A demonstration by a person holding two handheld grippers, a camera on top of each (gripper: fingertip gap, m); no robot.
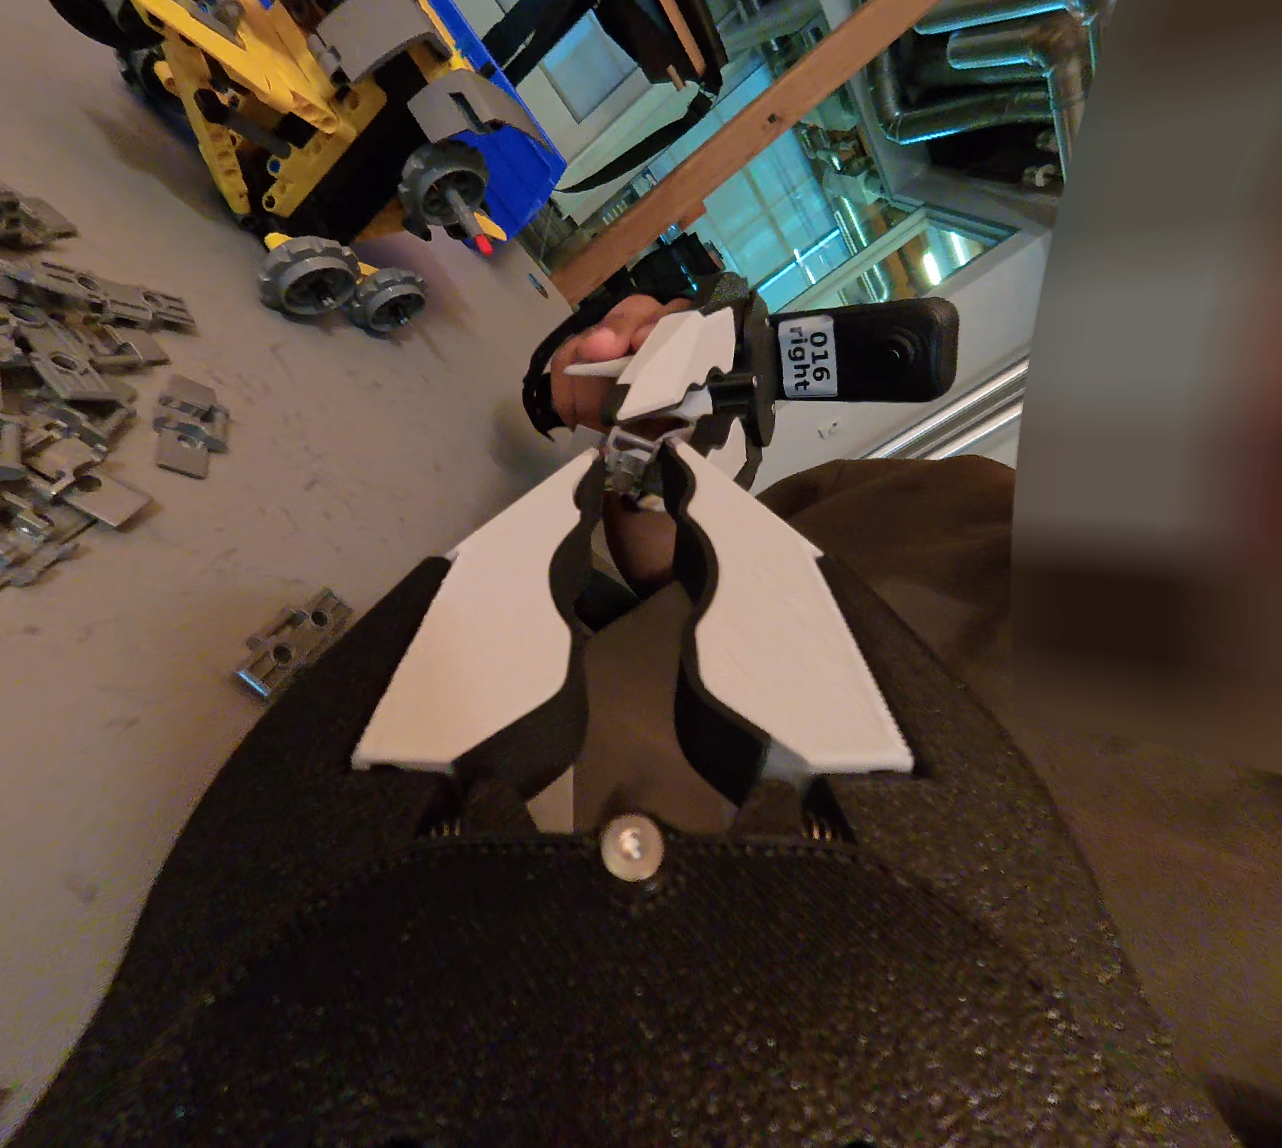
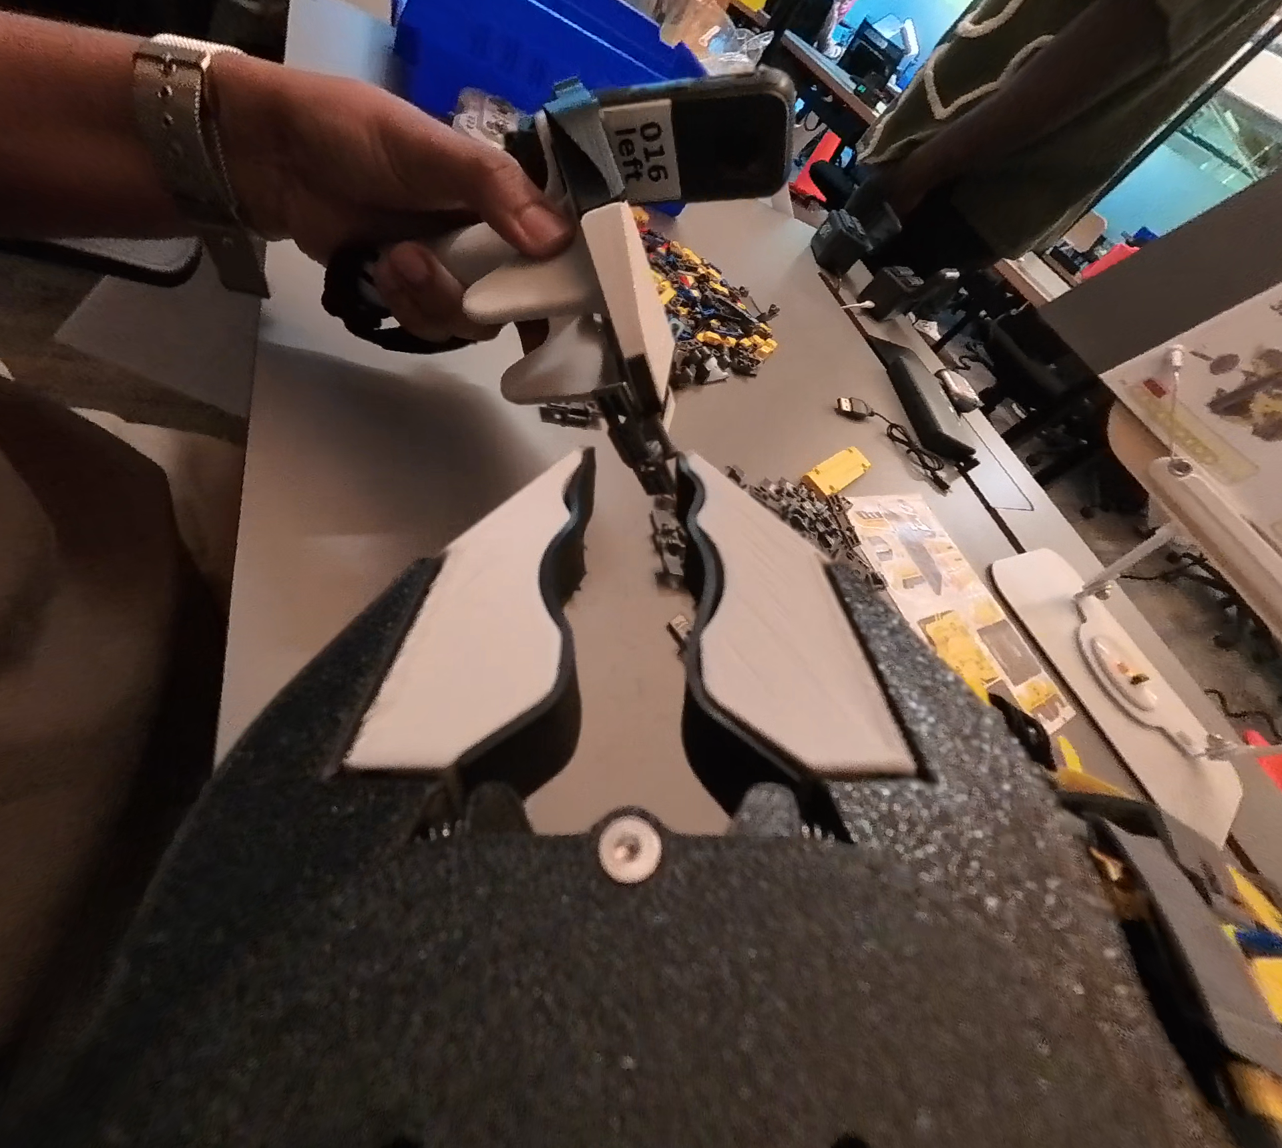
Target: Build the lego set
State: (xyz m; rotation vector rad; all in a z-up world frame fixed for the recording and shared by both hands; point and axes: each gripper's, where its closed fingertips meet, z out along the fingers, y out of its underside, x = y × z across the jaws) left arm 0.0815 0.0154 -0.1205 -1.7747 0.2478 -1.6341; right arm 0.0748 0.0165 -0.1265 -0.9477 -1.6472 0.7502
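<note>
My left gripper (image 1: 630, 468) is shut on a short chain of dark grey track links (image 1: 623, 471), held above the grey table (image 1: 361, 490). My right gripper (image 1: 635, 424), held by a hand, meets it tip to tip and grips the same chain from the far side. In the right wrist view the chain (image 2: 648, 455) runs from the left gripper (image 2: 638, 400) down between my right gripper's tips (image 2: 638, 464), close against the right finger (image 2: 749, 594). More links (image 2: 667, 542) trail on between the fingers. A hand with a wrist strap holds the left gripper.
A yellow toy construction vehicle (image 1: 277, 74) stands before a blue bin (image 1: 513, 157), with loose grey wheels (image 1: 312, 282) and a pile of grey links (image 1: 62, 365). Brick piles (image 2: 707, 310), (image 2: 812, 511), a booklet (image 2: 936, 587), and a standing person (image 2: 1040, 39) lie right. Both grippers' tips are close together, under 4 cm apart.
</note>
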